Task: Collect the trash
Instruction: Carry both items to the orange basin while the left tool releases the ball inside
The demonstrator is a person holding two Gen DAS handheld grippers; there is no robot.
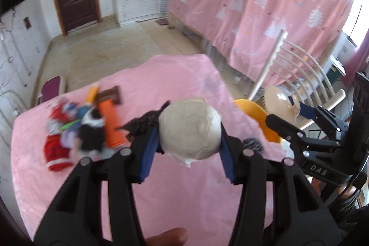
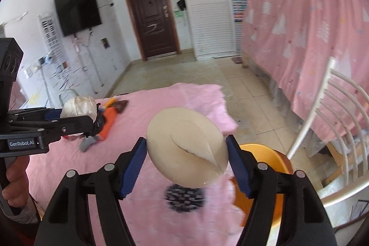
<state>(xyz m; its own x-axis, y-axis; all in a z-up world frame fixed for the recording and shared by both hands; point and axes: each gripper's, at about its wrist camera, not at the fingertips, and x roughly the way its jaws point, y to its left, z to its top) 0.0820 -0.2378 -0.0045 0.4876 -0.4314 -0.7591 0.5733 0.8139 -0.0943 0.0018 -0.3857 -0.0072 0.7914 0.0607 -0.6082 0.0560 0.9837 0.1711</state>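
Trash in both claws, near the orange bin [image 2: 265,153]: left claw [image 1: 190,130] clamps a crumpled white wad [image 1: 190,128], light and yielding; right claw [image 2: 186,151] clamps a smooth cream oval piece [image 2: 186,149] across its middle, probably slippery, above the pink-covered table [image 2: 161,200] beside the bin.

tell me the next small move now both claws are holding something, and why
Probably carry the right claw on over the orange bin and let go. It is shut on a cream oval piece, and the bin sits just beyond the pink-covered table's right edge, nearest that claw. The left claw, shut on a wrapped white ball, can follow.
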